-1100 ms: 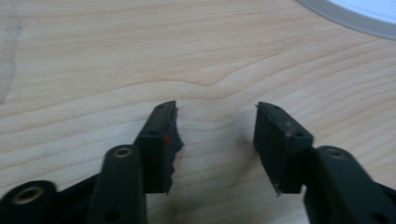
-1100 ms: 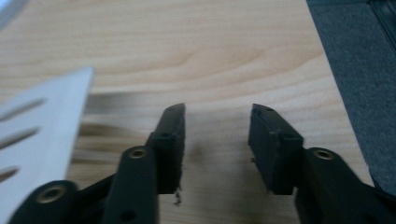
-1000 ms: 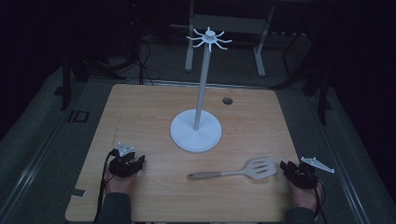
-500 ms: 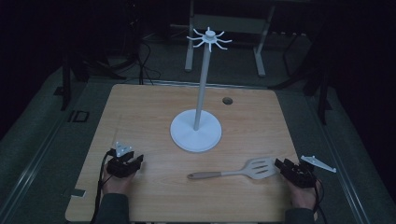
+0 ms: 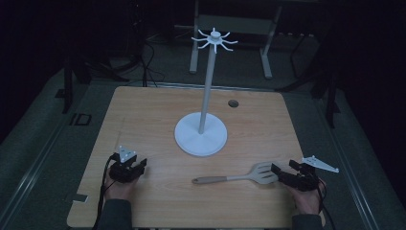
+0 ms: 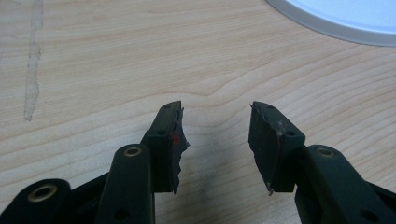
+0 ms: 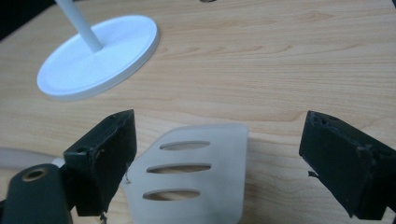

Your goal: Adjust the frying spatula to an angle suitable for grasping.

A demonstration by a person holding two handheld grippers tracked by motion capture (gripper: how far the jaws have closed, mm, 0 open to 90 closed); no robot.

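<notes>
One wood table (image 5: 143, 120) w/ white stand (image 5: 201, 136), spatula (image 5: 239, 176); dark room.

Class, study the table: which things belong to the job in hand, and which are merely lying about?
Part of the job:
- slotted spatula, flat on the table, its blade between the open jaws of the right claw
- white hook stand, the likely place to hang it

Lying about:
- left claw, jaws apart over bare wood, nothing between them
- dark round hole in the tabletop
</notes>
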